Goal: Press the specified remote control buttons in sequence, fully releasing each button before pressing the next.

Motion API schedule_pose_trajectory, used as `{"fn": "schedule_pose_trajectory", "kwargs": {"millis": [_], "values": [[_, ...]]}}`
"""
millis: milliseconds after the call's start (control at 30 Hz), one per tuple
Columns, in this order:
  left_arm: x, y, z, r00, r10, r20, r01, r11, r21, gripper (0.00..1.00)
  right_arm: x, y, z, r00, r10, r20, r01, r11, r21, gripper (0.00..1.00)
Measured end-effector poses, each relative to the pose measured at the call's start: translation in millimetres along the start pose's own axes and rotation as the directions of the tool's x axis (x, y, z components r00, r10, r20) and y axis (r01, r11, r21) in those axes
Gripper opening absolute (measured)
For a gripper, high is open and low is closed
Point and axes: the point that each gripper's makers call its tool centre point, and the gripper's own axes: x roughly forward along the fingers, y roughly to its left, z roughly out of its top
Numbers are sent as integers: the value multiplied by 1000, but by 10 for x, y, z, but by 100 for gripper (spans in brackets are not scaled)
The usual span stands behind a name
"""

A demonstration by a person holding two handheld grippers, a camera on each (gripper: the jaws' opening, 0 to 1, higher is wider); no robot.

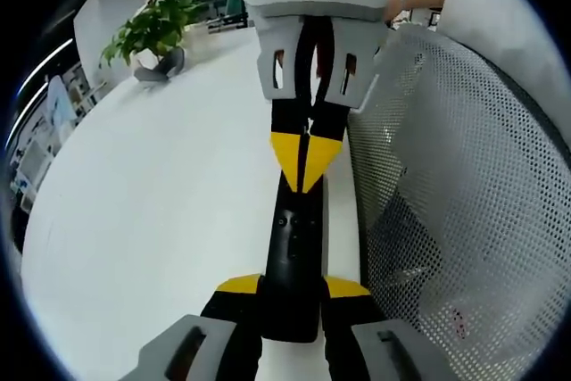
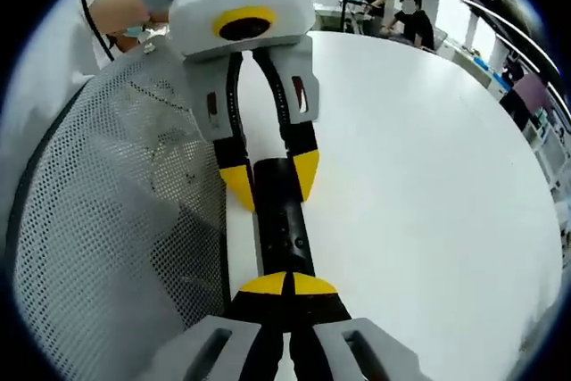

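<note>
- Fingertips of the left gripper [image 1: 293, 290], yellow-capped and seen at the bottom of the left gripper view, are clamped on the near end of a slim black remote control [image 1: 293, 256], one tip on each long edge.
- Beyond them in that view, the right gripper [image 1: 306, 160] is seen coming in from the top with its yellow tips closed together into a single point, which rests at the remote's far end; whether a button is actually being pushed down cannot be told.
- Small buttons are just visible on the remote's top face; their labels are too small to read.
- To the right of the remote, a white mesh chair back [image 1: 464, 185] stands just beside the table edge; a potted plant [image 1: 153, 35] sits well apart at the far left of the white table [image 1: 161, 194].
- In the right gripper view the same arrangement is seen from the other end: the right gripper [image 2: 287, 285] is shut to a point over the remote control [image 2: 284, 220], and the left gripper [image 2: 266, 176] is seen gripping its sides beyond.
- The remote is judged to be light, rigid and smooth-skinned, so it is liable to slide or pivot under a press.
- Hold is best kept on the long side edges, clear of the button face, with the body kept flat on the table so each press is backed.
</note>
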Motion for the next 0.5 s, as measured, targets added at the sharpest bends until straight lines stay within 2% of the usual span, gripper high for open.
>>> {"fn": "schedule_pose_trajectory", "kwargs": {"millis": [233, 500], "values": [[-19, 1, -14, 1000, 0, 15, 0, 1000, 0, 24, -39, -4, -54, 1000, -12, -11, 12, 1000, 16, 0], [-27, 2, -24, 1000, 1, 14, -1, 1000, -1, 24, -5, -2, -12, 998, -47, -40, 45, 998, -43, 0]]}}
